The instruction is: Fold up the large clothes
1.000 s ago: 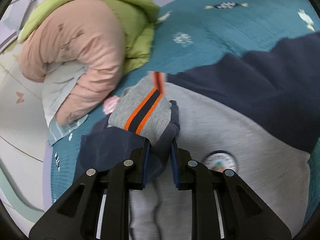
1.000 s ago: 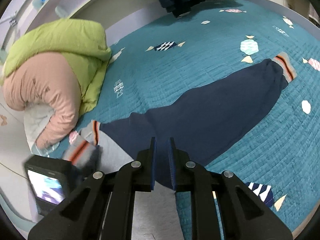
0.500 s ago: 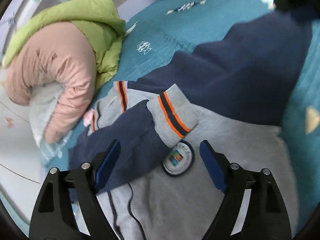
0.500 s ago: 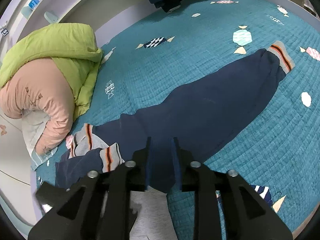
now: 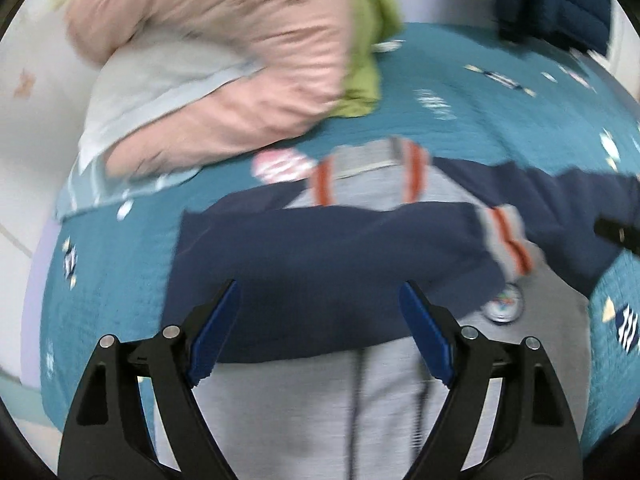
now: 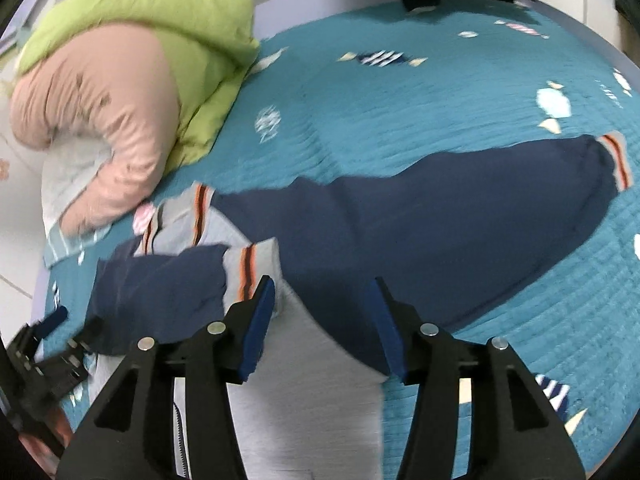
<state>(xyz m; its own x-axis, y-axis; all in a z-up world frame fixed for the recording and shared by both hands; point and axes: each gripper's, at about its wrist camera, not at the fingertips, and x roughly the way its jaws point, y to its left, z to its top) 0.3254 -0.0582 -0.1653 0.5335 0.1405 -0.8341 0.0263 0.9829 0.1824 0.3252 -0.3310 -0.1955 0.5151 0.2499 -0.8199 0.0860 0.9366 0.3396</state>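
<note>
teal quilted bedding (image 6: 400, 92) with little candy prints is what i'm working on, and the grey and navy jacket (image 6: 312, 420) lies flat across it, body nearest me. one navy sleeve (image 5: 320, 264) is already folded across the chest, its striped cuff (image 5: 508, 240) near the round badge (image 5: 503, 304); the other sleeve (image 6: 440, 224) lies stretched out over the quilt, cuff far out. my left tongs (image 5: 320, 332) hang spread wide above the folded sleeve, pinching nothing. my right tongs (image 6: 320, 320) are opening over the shoulder, nothing pressed between them. i judge the first sleeve done; next i need to reach the far cuff and bring it across. a pink and green duvet (image 6: 120, 92) is bunched beside the collar.
</note>
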